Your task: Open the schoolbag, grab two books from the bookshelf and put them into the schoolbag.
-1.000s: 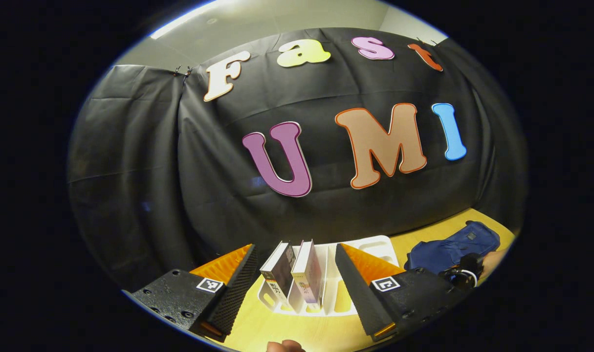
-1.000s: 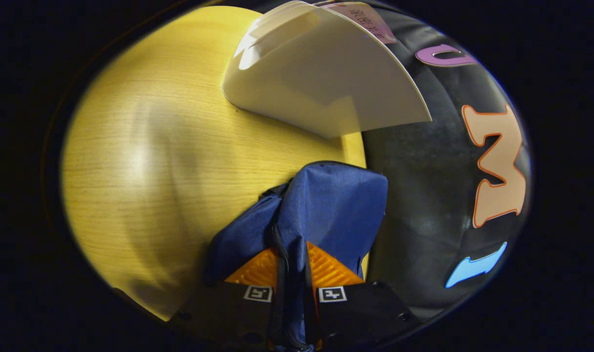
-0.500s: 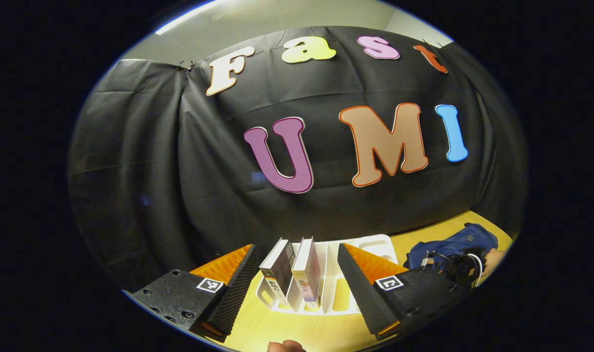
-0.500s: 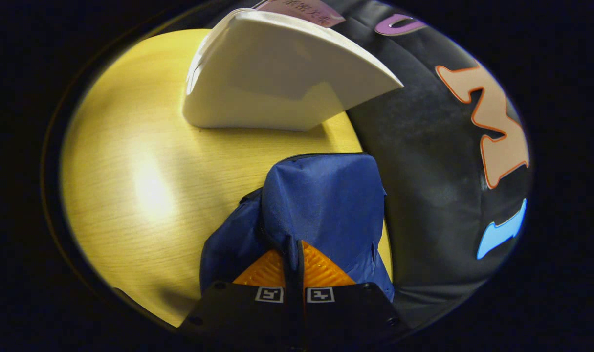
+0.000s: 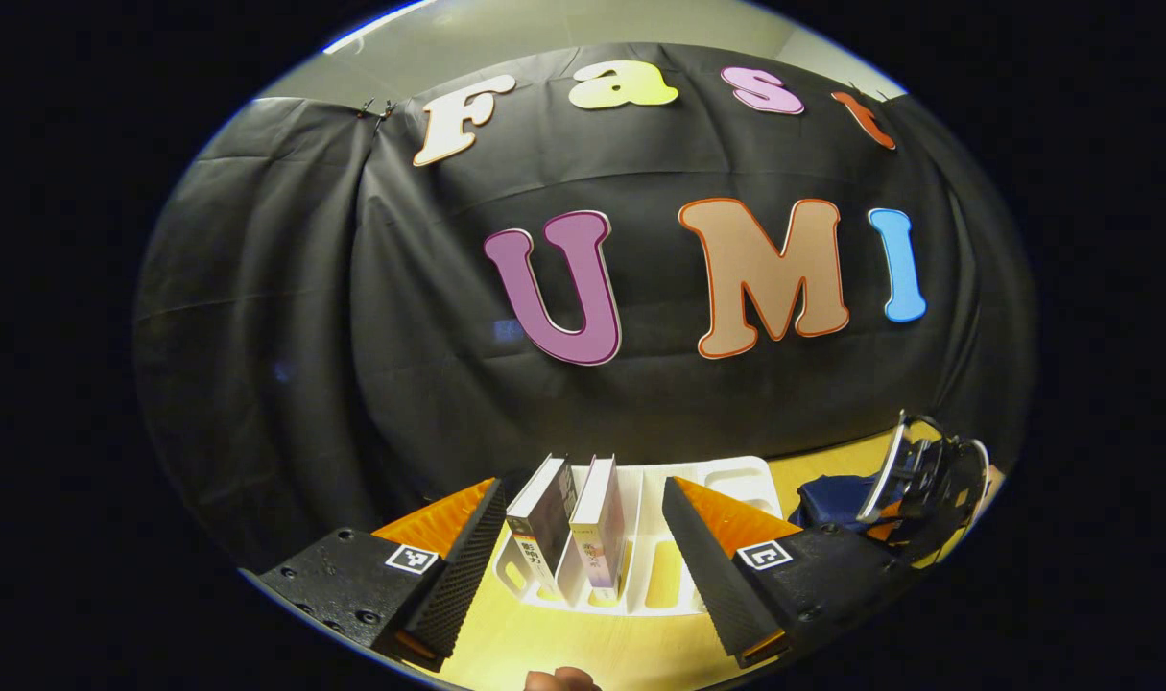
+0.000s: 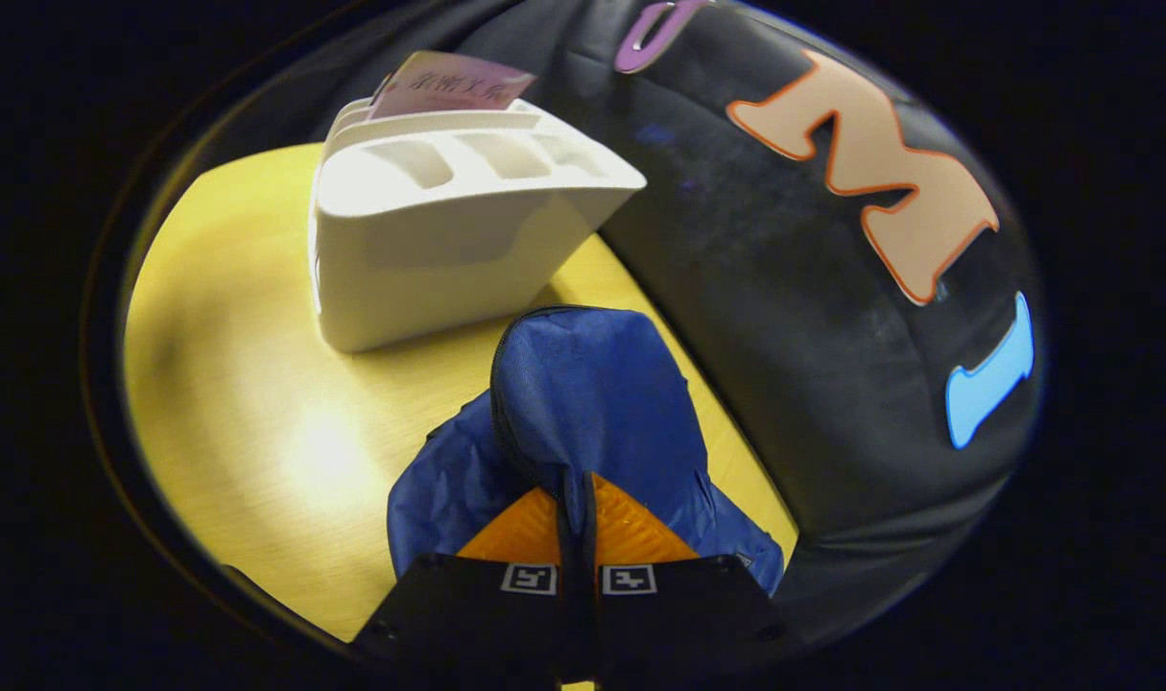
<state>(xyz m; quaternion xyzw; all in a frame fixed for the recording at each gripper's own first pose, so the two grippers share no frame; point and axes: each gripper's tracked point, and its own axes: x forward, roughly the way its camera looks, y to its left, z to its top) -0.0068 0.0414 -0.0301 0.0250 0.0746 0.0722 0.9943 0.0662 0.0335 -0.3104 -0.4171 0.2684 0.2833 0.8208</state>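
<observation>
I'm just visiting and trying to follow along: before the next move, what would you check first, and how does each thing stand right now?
1. Right gripper has hold of the schoolbag: ok, its fingers are closed together on a fold of blue fabric by the zipper.
2. Schoolbag open wide enough for a book: cannot tell, no opening is visible.
3. Left gripper ready to take a book: ok, its fingers are spread wide and hold nothing.
4. Two books within reach: ok, both stand side by side in the white bookshelf, straight ahead between the left fingers.
5. Bookshelf steady on the table: ok, it sits flat beside the bag.
</observation>
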